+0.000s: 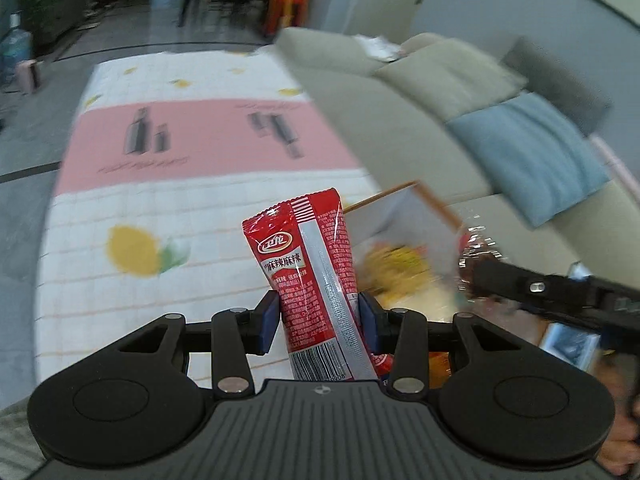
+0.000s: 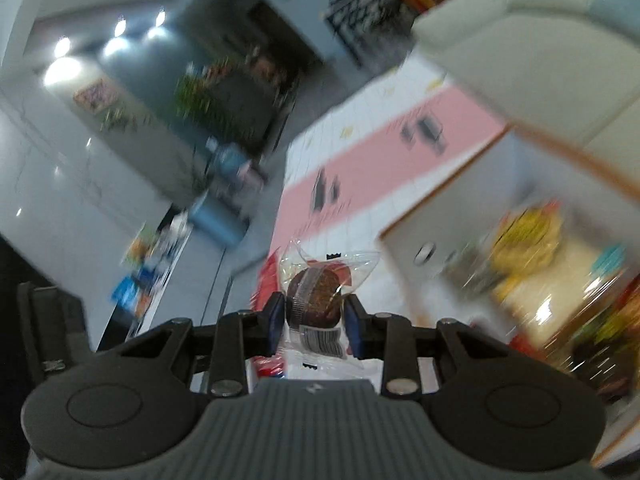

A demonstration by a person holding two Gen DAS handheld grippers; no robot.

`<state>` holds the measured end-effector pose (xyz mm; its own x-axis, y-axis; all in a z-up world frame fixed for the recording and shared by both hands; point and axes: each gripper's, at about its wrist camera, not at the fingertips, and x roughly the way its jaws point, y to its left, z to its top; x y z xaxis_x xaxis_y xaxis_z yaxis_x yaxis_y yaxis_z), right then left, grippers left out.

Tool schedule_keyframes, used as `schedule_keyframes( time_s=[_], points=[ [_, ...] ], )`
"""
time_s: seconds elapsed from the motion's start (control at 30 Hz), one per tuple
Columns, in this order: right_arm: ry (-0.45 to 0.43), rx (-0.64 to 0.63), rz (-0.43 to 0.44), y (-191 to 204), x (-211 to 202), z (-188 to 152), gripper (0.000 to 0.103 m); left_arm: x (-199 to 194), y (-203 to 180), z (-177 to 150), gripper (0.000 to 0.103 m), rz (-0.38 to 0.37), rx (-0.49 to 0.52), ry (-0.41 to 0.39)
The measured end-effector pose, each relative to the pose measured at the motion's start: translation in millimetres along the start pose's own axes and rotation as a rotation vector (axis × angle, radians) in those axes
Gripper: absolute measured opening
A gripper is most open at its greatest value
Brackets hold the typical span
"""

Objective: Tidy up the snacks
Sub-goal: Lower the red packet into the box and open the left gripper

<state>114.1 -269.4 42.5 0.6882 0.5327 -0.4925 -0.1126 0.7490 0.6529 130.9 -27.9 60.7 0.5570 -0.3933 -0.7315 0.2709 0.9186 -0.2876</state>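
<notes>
My left gripper (image 1: 319, 322) is shut on a red snack packet (image 1: 316, 268) with white Chinese lettering, which stands upright between the blue pads, high above the floor mat. My right gripper (image 2: 314, 320) is shut on a brown chocolate cake in a clear wrapper (image 2: 314, 294); the same wrapped cake (image 1: 476, 256) shows at the right of the left wrist view on the tip of the right gripper's black arm. A white box with a wooden rim (image 1: 404, 216) holds several blurred snacks, one of them yellow (image 1: 394, 266).
A white and pink floor mat (image 1: 180, 152) with lemon prints lies below. A beige sofa (image 1: 384, 120) with a blue cushion (image 1: 532, 152) runs along the right. Chairs and an orange stool (image 1: 286, 10) stand far back. The box of snacks (image 2: 520, 248) is blurred at right.
</notes>
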Motion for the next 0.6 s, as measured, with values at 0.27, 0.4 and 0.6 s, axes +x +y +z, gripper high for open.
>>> schedule_keyframes(
  time_s=[0.27, 0.4, 0.6],
  points=[
    [-0.139, 0.127, -0.054, -64, -38, 11, 0.031, 67, -59, 31, 0.047, -0.028, 0.043, 0.077],
    [-0.129, 0.169, -0.065, -89, -40, 9, 0.031, 99, -79, 23, 0.048, -0.011, 0.054, 0.128],
    [-0.118, 0.207, -0.093, -113, -35, 9, 0.031, 133, -91, 12, 0.049, 0.115, 0.061, 0.170]
  ],
)
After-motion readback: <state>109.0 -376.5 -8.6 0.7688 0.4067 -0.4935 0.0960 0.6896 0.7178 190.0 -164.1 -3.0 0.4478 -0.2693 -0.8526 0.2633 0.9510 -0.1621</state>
